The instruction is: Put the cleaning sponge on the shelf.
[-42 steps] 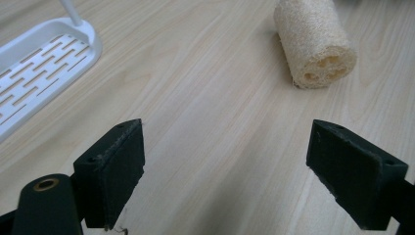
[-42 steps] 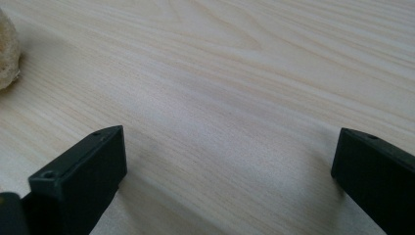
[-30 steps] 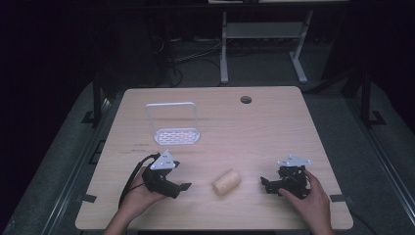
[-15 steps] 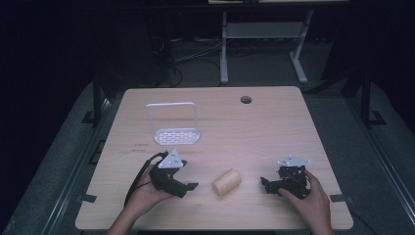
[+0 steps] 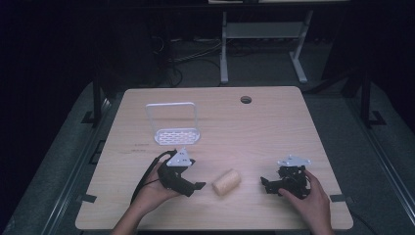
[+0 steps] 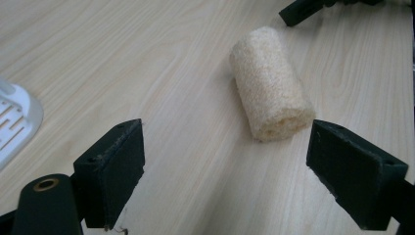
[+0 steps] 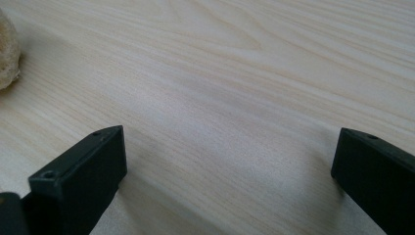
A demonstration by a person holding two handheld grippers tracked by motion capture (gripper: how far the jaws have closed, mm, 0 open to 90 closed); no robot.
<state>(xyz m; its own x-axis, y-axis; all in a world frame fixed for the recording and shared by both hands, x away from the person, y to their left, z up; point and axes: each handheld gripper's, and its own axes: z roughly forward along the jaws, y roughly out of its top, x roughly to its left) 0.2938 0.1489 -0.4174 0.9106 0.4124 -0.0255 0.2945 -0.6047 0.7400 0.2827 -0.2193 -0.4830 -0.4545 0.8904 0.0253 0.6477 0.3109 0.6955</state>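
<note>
While both forearms are reaching in from the near edge, the left hand (image 5: pixel 155 191) is angling its gripper (image 6: pixel 225 166) toward the sponge roll (image 5: pixel 226 182), jaws standing wide apart with nothing between them. The roll is lying on its side on the table (image 5: pixel 274 122), just beyond those jaws. The right gripper (image 7: pixel 230 171) is resting low, pointing toward the roll, jaws likewise spread apart and empty.

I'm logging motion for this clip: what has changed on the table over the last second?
The left gripper has slid right, toward the loofah roll, jaws open and nothing gripped yet. The roll, the white rack and the right gripper, also open, stayed where they were.
</note>
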